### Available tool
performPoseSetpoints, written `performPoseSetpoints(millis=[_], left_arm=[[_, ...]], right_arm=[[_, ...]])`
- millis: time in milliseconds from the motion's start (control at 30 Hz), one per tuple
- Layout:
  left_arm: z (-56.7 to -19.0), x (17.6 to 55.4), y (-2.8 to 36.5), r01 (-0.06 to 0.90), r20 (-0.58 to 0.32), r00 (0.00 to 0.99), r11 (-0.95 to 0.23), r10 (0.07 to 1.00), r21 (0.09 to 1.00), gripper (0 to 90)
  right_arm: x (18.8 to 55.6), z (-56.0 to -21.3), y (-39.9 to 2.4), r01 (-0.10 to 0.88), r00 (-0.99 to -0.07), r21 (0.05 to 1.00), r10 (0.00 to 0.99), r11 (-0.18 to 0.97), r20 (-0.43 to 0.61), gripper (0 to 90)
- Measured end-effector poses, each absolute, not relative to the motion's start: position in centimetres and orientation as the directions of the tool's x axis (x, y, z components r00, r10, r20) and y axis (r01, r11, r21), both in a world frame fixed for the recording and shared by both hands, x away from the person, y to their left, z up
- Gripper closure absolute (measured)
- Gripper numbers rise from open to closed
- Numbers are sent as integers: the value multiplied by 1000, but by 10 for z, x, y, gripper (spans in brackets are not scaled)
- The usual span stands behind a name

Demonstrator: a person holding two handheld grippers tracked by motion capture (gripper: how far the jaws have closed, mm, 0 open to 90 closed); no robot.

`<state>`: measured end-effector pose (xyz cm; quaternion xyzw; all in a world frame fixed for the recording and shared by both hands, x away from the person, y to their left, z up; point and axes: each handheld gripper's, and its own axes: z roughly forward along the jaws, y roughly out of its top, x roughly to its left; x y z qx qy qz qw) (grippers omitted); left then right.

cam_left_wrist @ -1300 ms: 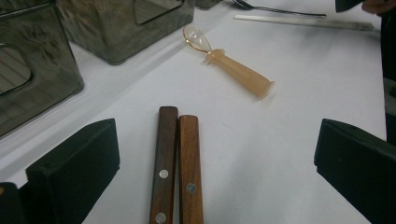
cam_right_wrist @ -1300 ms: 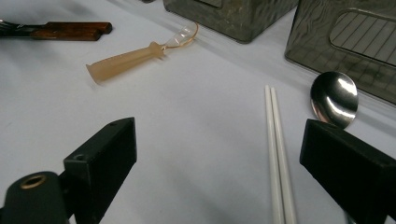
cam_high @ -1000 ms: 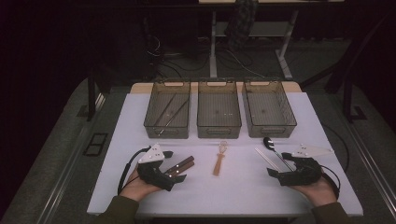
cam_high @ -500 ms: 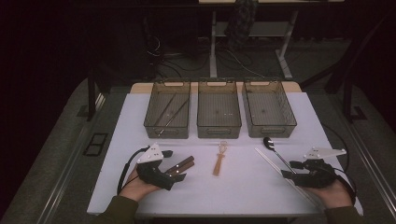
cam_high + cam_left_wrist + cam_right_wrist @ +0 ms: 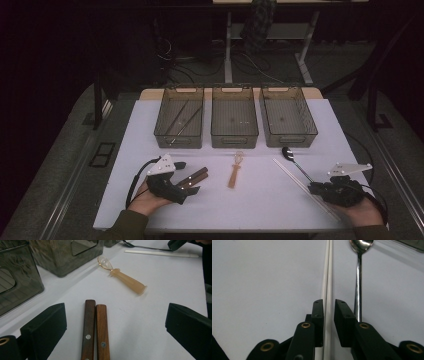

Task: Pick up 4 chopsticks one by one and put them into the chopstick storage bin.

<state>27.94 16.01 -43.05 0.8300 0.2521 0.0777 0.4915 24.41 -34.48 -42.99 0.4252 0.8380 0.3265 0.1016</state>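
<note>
I see right hand-held gripper (image 5: 329, 305) jaws just closing around slim white plastic chopsticks (image 5: 327, 277), small gap | left hand-held gripper (image 5: 116, 322) wide open, empty, two smooth wooden handles (image 5: 95, 327) between | steel spoon (image 5: 359, 270) at chopsticks' three o'clock

Three bins (image 5: 234, 131) side by side along the table's (image 5: 130, 150) far edge. Before them, left to right: paired knife handles (image 5: 194, 178), small spoon (image 5: 235, 170), chopsticks (image 5: 300, 185) just beside long spoon (image 5: 295, 162). Two sticks (image 5: 181, 120) in the left bin.

Right hand-held gripper (image 5: 329, 305) slid toward the table's right edge; jaws just closing around white chopsticks (image 5: 327, 270).
</note>
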Motion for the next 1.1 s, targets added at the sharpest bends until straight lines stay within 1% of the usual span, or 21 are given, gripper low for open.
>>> performPoseSetpoints(millis=[467, 1100], left_arm=[[-432, 280, 159, 346, -124, 865, -397, 487, 850, 23], [-432, 280, 159, 347, -125, 864, -398, 487, 849, 22]], right_arm=[[246, -435, -343, 664, -618, 602, 778, 443, 109, 840], [247, -437, -345, 663, -621, 594, 778, 455, 98, 830]])
